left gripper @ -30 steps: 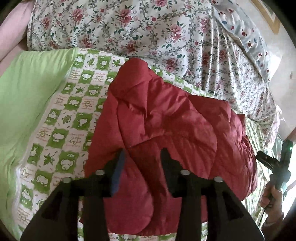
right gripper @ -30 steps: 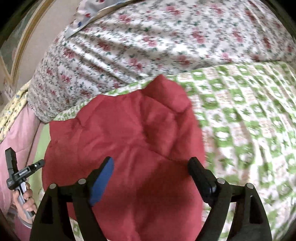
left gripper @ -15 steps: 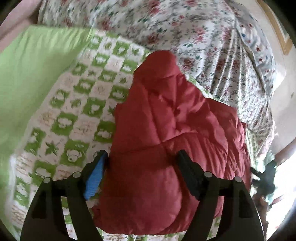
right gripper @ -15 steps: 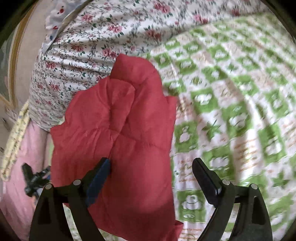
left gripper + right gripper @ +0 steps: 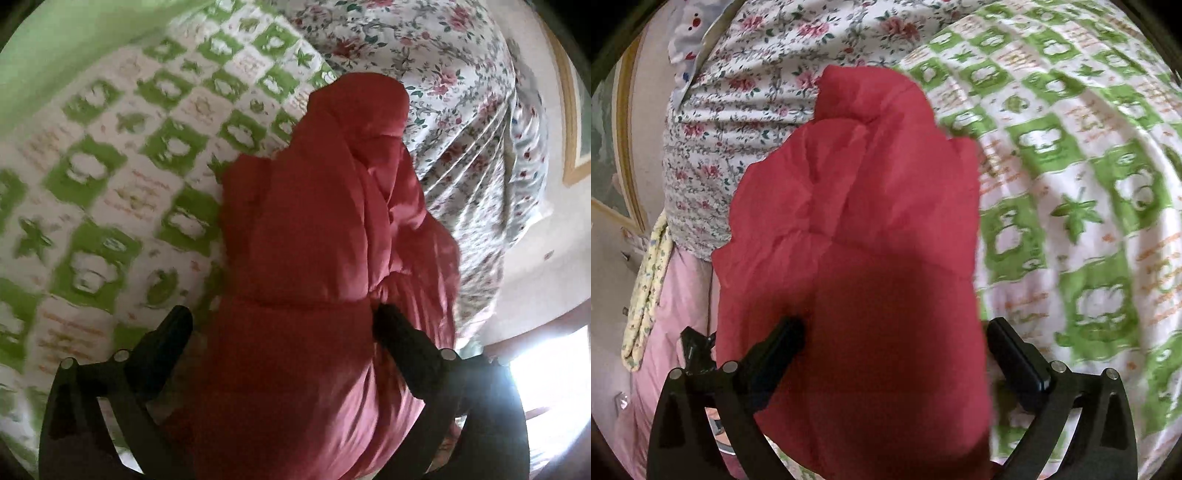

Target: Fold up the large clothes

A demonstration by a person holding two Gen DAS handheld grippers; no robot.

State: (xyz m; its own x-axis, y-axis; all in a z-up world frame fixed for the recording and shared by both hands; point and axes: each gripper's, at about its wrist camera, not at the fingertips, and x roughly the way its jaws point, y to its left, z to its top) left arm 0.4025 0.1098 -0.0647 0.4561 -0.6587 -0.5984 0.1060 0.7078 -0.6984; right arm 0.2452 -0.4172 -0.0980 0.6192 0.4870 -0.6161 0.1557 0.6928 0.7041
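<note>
A red padded jacket [image 5: 325,240] lies bunched lengthwise on a green-and-white checked sheet [image 5: 110,166]. My left gripper [image 5: 284,321] hangs low over the jacket's near end, its jaws opening wide. The jacket bulges up between its black fingers [image 5: 173,332], and the left one stands clear of the cloth. In the right wrist view the same jacket [image 5: 857,221] fills the middle. My right gripper [image 5: 895,332] is also opening. One of its fingers [image 5: 783,339] is over the red cloth, the other beside the jacket's right edge. Neither gripper pinches anything.
A bulky floral quilt [image 5: 443,92] [image 5: 738,92] lies right behind the jacket. Plain green bedding [image 5: 74,44] is at the far left, pink cloth [image 5: 665,314] hangs by the bed's side. A framed picture [image 5: 572,129] hangs on the wall.
Both grippers have sunk toward the jacket and rolled. The left jaws have spread from narrow to wide, and the right jaws have spread a little more. The jacket looms larger in both views.
</note>
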